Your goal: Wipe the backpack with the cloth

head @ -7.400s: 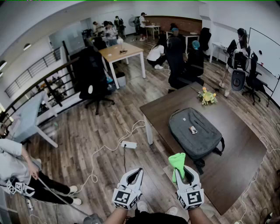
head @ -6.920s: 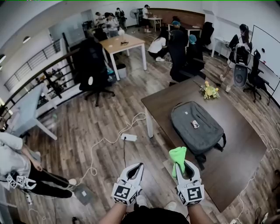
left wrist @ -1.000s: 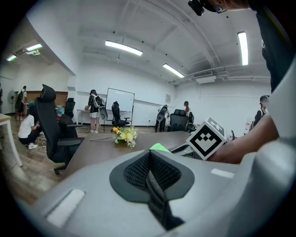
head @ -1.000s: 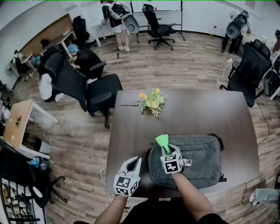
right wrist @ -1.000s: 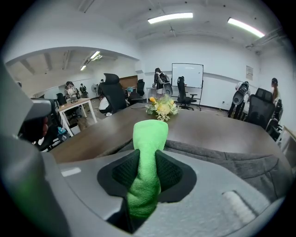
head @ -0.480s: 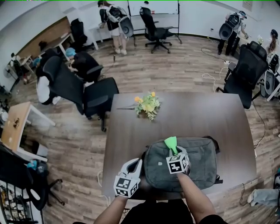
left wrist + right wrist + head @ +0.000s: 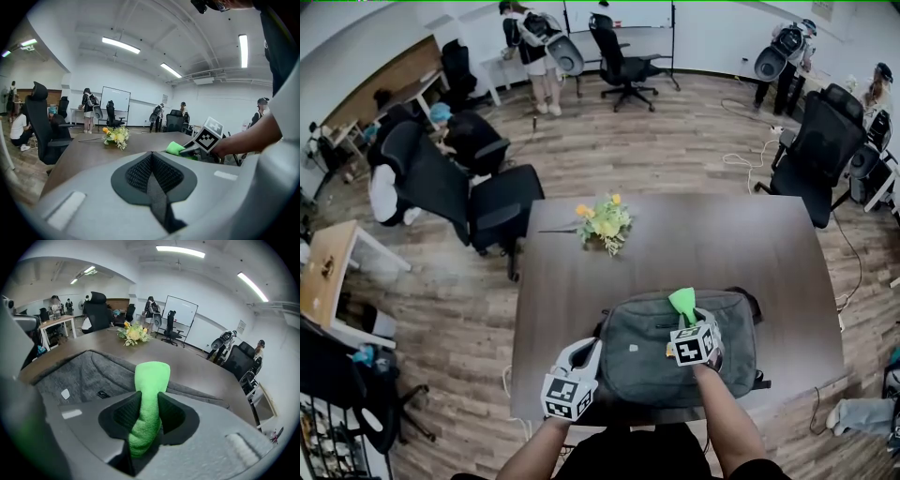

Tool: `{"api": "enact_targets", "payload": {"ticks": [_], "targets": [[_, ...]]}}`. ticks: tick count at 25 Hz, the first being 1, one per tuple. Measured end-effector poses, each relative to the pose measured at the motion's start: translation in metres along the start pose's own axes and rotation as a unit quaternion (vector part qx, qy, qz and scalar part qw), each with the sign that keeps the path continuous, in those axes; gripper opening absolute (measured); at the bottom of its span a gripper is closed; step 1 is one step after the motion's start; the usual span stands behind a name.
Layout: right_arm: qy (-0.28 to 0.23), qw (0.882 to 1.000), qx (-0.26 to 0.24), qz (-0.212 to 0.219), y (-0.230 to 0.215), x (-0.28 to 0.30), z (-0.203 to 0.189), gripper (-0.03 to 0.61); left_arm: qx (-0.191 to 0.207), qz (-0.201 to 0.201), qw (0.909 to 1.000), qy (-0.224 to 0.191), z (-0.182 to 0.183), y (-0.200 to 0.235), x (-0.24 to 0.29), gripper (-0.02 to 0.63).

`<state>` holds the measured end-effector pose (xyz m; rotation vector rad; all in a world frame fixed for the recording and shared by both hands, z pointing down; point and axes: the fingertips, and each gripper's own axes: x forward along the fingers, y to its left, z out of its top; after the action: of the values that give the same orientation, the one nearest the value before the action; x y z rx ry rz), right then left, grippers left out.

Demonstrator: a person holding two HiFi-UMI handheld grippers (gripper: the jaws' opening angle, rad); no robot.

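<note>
Wood-plank floor (image 7: pixel 675 141), open office. Dark brown table (image 7: pixel 722 244) stood in the middle, with black chairs (image 7: pixel 502 211) around it and people (image 7: pixel 530 47) standing by the far wall. A bunch of yellow flowers (image 7: pixel 602 223) lay on the table's far left part, well apart from the work.

Grey backpack (image 7: pixel 642 352) lay flat on the near half of the table, long side across, its dark straps showing at the right end.

Right gripper (image 7: pixel 688 323) was held over the backpack's far right part. Its jaws were clenched on a green cloth (image 7: pixel 682 302), which was bunched into a roll between the pads, the free end sticking out past the tips towards the pack's far edge. Whether the cloth touched the fabric could not be told.

Left gripper (image 7: pixel 586 352) was at the table's near left edge, just beside the backpack's left end and pointing along the table. Its jaws were pressed together with nothing between them. Contact with the pack could not be told. The forearm behind the right gripper reached over the near edge of the table.
</note>
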<state>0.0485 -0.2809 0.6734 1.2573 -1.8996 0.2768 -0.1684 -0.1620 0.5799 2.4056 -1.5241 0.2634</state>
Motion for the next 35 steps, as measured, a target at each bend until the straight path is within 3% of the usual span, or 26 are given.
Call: {"api": "enact_targets", "payload": {"ticks": [14,22,28,35], "targets": [[0.054,0.991,-0.026,-0.117,-0.085,-0.018,-0.034,0.109,0.001,-0.023,0.9997,0.006,-0.003,-0.011,0.019,0.018],[0.051,0.986,0.006,-0.159,-0.125,-0.038,-0.042,0.109,0.003,-0.032,0.9994,0.009,-0.005,-0.017,0.023,0.018],[0.028,0.984,0.039,-0.170,-0.143,-0.052,-0.042,0.109,0.004,-0.033,0.9994,0.012,-0.009,-0.019,0.023,0.017],[-0.046,0.987,0.079,-0.134,-0.121,-0.077,-0.014,0.109,-0.003,-0.030,0.9994,0.016,-0.013,-0.019,0.019,0.018]]}}
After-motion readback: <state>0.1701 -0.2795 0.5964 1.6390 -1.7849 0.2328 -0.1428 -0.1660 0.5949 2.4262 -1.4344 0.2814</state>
